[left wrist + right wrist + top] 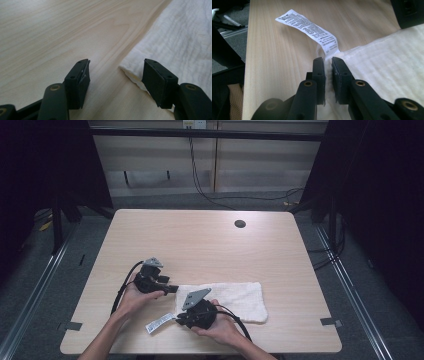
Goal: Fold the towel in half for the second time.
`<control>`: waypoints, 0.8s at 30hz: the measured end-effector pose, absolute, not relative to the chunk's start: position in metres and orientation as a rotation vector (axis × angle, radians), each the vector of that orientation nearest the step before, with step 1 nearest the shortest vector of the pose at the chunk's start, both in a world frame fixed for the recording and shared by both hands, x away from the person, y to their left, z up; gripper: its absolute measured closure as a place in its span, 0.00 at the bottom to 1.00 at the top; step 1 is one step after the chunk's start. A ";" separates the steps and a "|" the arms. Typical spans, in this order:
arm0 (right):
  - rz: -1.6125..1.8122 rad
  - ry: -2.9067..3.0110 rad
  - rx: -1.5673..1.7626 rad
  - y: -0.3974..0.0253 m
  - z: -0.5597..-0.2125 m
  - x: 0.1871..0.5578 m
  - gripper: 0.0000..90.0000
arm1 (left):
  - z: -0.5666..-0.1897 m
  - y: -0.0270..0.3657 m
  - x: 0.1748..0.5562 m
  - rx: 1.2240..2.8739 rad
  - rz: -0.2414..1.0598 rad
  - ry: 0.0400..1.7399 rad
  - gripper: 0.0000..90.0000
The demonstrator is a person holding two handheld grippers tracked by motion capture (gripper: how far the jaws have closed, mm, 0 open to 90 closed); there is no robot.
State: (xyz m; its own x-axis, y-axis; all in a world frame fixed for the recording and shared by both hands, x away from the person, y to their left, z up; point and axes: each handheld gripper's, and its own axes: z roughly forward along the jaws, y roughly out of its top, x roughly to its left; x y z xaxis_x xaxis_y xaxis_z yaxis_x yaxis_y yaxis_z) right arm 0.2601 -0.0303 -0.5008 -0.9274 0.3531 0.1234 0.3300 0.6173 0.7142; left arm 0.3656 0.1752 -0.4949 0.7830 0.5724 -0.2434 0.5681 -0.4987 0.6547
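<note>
White towel (387,62), label (309,27) print unreadable, pinched by right hand-held gripper (328,62); left hand-held gripper (116,72) gapes.

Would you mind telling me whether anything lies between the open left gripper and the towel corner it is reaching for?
Nothing visible does. The left gripper is open at the towel corner, with bare table between its fingers. The right gripper already pinches the other near corner.

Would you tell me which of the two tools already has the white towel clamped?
The right tool does: its jaws are shut on the towel corner beside the label. The left tool stands open at another corner.
</note>
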 end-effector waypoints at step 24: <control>1.252 2.815 0.651 -0.031 -0.502 0.264 0.91 | -0.496 0.158 0.363 2.255 -0.023 0.759 0.63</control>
State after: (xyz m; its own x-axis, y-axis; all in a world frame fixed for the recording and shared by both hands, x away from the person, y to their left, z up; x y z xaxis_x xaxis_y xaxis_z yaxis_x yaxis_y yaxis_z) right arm 0.2644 -0.0309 -0.5016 -0.9144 0.3671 0.1708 0.3727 0.5981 0.7095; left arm 0.3635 0.1578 -0.4956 0.8243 0.5145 -0.2361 0.5279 -0.5479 0.6490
